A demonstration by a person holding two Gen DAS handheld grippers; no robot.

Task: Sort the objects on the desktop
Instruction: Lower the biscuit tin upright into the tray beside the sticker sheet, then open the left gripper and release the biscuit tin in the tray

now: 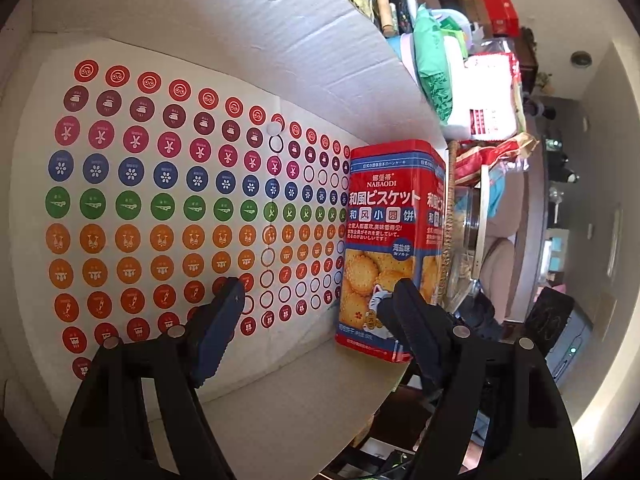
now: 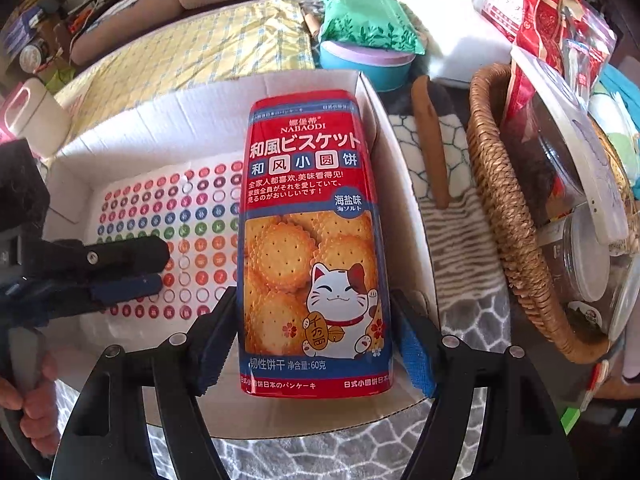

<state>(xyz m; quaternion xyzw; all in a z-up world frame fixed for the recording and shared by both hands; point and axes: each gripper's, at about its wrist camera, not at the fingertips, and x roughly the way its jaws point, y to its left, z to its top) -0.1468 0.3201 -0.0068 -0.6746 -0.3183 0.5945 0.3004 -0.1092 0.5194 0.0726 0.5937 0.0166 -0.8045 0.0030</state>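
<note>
Setting: cluttered table with a grey patterned cloth (image 2: pixel 460 232) and a wicker basket (image 2: pixel 504 208) at right.
Box: white cardboard box (image 2: pixel 168 120), colourful sticker sheet (image 1: pixel 160 200) on its floor.
Biscuit box: red biscuit box (image 2: pixel 312 240) standing inside, against the right wall.
Right gripper (image 2: pixel 312 332): fingers straddle the biscuit box; contact unclear.
Left gripper (image 1: pixel 316 300): fingers spread, empty, over the stickers.

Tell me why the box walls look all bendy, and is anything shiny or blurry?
Left wrist view: the fisheye lens curves the cardboard box walls, and the red stickers glare slightly. Right wrist view: the biscuit box is sharp and evenly lit; the edges bow, with dark corners.
</note>
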